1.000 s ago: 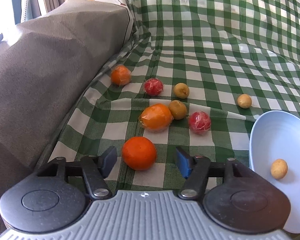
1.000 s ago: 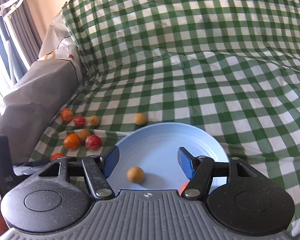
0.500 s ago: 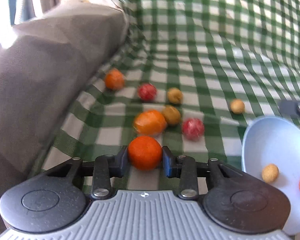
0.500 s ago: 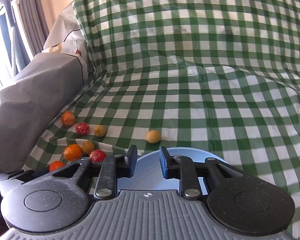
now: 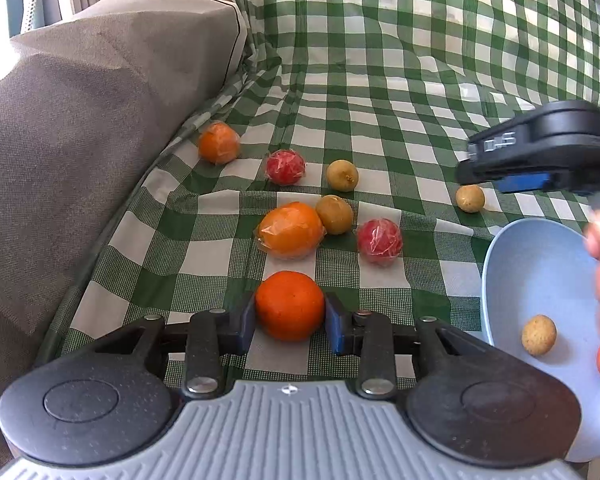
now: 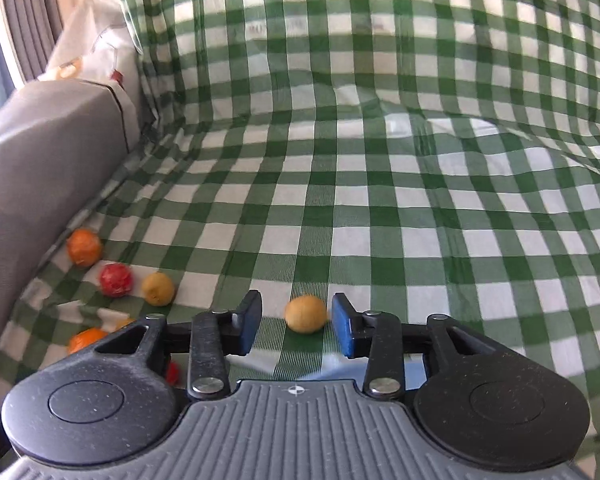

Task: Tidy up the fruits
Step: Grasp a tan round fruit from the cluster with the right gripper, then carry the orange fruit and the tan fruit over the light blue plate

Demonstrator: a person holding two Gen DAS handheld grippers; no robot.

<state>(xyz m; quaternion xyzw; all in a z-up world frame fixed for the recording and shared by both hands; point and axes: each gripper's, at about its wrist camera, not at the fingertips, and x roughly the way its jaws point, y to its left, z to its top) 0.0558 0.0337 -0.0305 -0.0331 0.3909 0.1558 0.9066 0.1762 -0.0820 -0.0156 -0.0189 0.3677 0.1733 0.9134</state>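
Both wrist views low, angled down, sharing checked cloth (image 5: pixel 380 80)

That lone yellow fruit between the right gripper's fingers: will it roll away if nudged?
Probably. The yellow fruit is round and sits loose on wrinkled cloth. The right gripper is open around it; an off-centre touch could knock it away. Likely light.

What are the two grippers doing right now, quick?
Left gripper: jaws closed on the orange.
Right gripper: jaws just been opening, holding nothing; small yellow fruit sits between them, ungripped.
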